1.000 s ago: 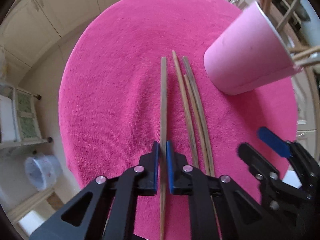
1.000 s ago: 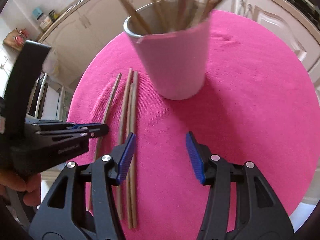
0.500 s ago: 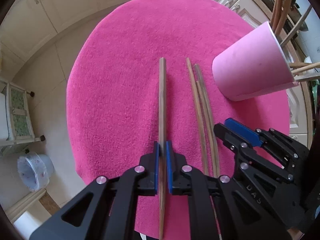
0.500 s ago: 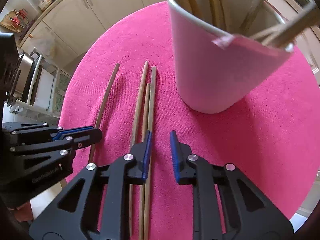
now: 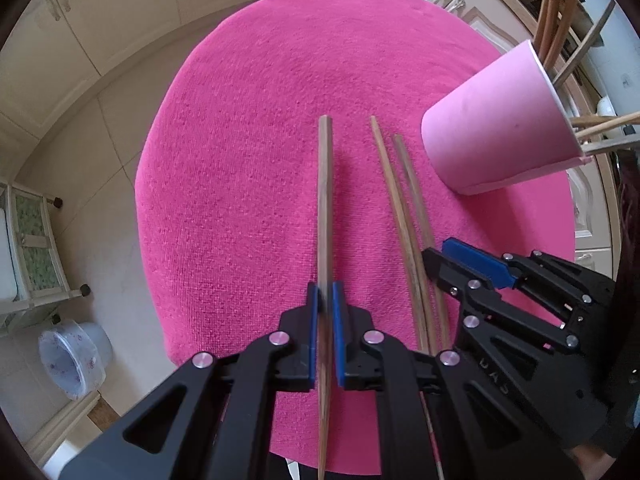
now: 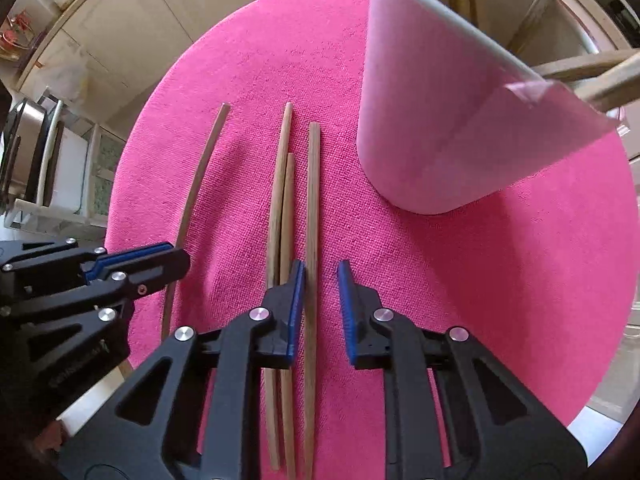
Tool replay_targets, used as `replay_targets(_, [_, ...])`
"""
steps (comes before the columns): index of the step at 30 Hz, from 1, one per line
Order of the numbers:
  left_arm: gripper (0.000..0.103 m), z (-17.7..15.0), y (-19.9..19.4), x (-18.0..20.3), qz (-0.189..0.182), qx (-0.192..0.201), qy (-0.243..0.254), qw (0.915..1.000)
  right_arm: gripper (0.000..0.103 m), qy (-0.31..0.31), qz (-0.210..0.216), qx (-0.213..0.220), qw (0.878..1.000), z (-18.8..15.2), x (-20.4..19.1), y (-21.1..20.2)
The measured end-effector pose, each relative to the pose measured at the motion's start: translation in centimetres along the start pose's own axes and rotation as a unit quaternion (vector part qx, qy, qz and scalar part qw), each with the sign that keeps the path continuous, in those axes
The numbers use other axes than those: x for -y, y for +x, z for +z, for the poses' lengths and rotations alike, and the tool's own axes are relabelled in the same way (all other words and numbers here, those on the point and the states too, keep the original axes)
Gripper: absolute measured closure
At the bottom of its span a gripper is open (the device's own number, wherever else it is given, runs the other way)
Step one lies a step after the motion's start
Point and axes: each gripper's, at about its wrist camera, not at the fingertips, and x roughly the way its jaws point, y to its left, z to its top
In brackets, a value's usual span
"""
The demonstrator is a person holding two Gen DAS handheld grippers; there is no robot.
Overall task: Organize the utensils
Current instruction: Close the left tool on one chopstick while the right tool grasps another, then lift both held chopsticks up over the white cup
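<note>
Mid-pickup: left gripper (image 5: 325, 300) pinched one chopstick (image 5: 325, 200) on the pink cloth (image 5: 240, 160). Right gripper (image 6: 321, 280) jaws had just been closing around a second chopstick (image 6: 313, 200) (right pad not touching). Next: finish the clamp, lift both into the cup (image 6: 440, 128).

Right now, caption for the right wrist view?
Right gripper straddles one chopstick on the pink cloth beside the pink cup.

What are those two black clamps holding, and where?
The left gripper pinches one chopstick partway along its shaft. The right gripper straddles another chopstick with a gap showing, so it holds nothing yet.
</note>
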Motion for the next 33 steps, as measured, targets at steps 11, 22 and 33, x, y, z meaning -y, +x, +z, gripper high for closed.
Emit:
replay_targets(11, [0.096,0.3,-2.2,1.4,-0.016,0.024,0.033,0.999,0.097,0.02,0.027,0.024,0.999,-0.6,0.3,-1.6])
replay_targets(22, [0.096,-1.5,-8.4,3.3,-0.088,0.128,0.101,0.9826,0.097,0.05,0.073,0.141,0.986,-3.4,1.4,-9.2])
replay_targets(33, [0.096,-2.8,-13.9,7.6,-0.14,0.255,0.17,0.9415,0.097,0.108,0.079,0.287,0.949,-5.0,4.9,-17.8])
